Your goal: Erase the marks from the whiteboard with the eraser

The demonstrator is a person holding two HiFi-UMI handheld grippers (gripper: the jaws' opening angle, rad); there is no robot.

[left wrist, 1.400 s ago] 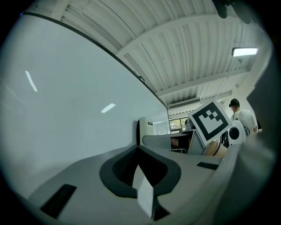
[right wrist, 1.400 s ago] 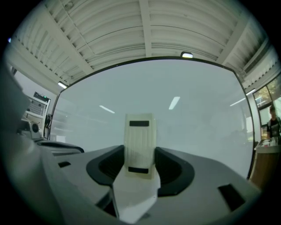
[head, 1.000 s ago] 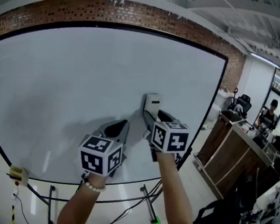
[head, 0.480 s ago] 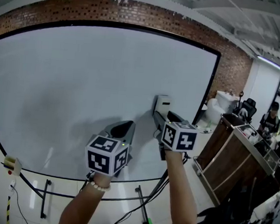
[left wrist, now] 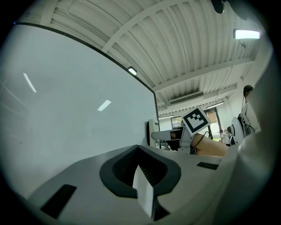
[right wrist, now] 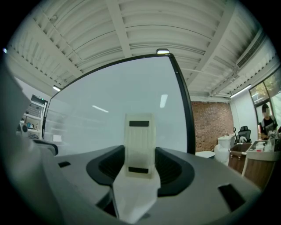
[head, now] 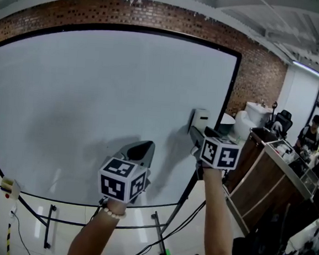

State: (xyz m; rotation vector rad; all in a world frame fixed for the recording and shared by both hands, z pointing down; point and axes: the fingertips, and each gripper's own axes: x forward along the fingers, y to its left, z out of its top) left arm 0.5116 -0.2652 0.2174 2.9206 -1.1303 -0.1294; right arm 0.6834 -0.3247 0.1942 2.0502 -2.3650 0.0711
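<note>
The big whiteboard (head: pixel 95 102) in a black frame fills the head view, and I see no marks on it. My right gripper (head: pixel 195 135) is shut on the pale eraser (head: pixel 200 120), which stands upright against the board close to its right edge. In the right gripper view the eraser (right wrist: pixel 139 145) sticks up between the jaws of that gripper (right wrist: pixel 139 172), in front of the whiteboard (right wrist: pixel 105 110). My left gripper (head: pixel 142 148) hovers lower and to the left, shut and holding nothing. In the left gripper view the left gripper (left wrist: pixel 141 178) looks along the whiteboard (left wrist: pixel 66 110) towards the eraser (left wrist: pixel 152 130).
A brick wall (head: pixel 158 18) runs behind the board. At right stands a wooden counter (head: pixel 266 172) with people beyond it. The board's stand legs (head: pixel 158 235) and cables lie on the floor below. A small yellow item (head: pixel 7 186) hangs at the lower left frame.
My right gripper has carried the eraser to the right along the board, nearer its right edge. The left gripper has stayed about where it was.
</note>
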